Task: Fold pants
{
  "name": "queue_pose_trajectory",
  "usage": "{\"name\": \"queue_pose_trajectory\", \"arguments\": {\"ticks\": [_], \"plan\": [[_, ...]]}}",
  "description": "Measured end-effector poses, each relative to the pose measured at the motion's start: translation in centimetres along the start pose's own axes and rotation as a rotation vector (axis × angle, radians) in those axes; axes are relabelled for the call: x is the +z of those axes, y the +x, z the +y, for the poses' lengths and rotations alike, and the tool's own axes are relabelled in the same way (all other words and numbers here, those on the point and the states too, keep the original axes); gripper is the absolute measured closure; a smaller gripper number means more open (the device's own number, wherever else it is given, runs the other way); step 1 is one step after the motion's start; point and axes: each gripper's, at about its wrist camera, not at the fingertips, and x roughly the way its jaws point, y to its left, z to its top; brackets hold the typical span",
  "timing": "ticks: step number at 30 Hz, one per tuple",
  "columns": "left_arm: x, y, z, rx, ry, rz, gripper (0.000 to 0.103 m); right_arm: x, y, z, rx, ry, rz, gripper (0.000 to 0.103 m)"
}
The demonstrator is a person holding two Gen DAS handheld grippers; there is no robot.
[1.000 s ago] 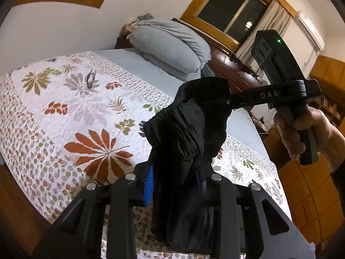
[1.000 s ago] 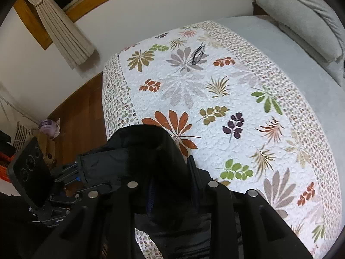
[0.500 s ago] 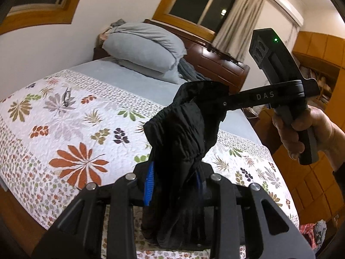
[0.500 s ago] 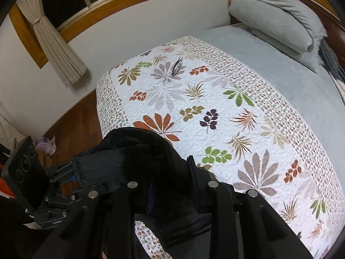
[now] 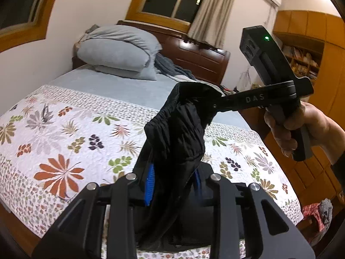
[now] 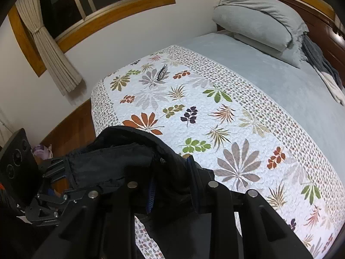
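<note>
Left wrist view, left to right:
- Leaf-print quilt: lower left and centre of frame, spread over the near part of the bed.
- Grey pillows: upper left of centre, stacked against the dark wood headboard.
- Left gripper: bottom centre, blue-padded jaws clamped on a bunch of black cloth.
- Black pants: centre of frame, held up above the quilt, stretched from the bottom-centre jaws up and right to the second tool.
- Right gripper: centre right, tips buried in the upper fold of the pants, closed on it; handle gripped by the right hand at the right edge.
- Wooden cabinets: upper right.

Right wrist view, left to right:
- Curtain: upper left, tied back beside a wood-framed window.
- Left gripper: lower left, pinching one end of the pants.
- Right gripper: bottom centre, jaws clamped on the same garment.
- Quilt: centre to lower right.
- Pillows: upper right.
</note>
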Motion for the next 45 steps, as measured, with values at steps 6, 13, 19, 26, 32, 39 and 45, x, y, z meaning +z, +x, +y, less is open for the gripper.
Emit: {"name": "queue_pose_trajectory", "arguments": {"ticks": [6,13,19,26,32,39,45], "plan": [[-0.9,1.7,-3.9,-0.007,0.072,0.032,0.075,-2.7,-1.3,-2.5,0.007,0.015,-0.021,0.076],[-2.5,3.5,-6.9,-0.014,0.127,0.073,0.076,-5.7,-2.0,-4.9,0.019,0.035,-0.035,0.076],[-3.6,4.6,-8.9,-0.021,0.167,0.098,0.076,-7.9,-2.5,-6.3,0.035,0.049,-0.053,0.076],[-4.6,5.6,-10.9,-0.039,0.206,0.12,0.076,-10.1,-3.3,-7.6,0.033,0.041,-0.068,0.078],[-5.6,6.4,-12.6,-0.055,0.237,0.144,0.077,-12.0,-4.0,-8.1,0.015,-0.004,-0.084,0.08],[-7.0,7.9,-14.6,-0.078,0.282,0.188,0.077,-14.8,-4.3,-9.6,0.003,-0.017,-0.104,0.08],[-8.4,9.4,-16.3,-0.1,0.305,0.23,0.077,-17.3,-4.6,-10.8,-0.016,-0.032,-0.11,0.08]]}}
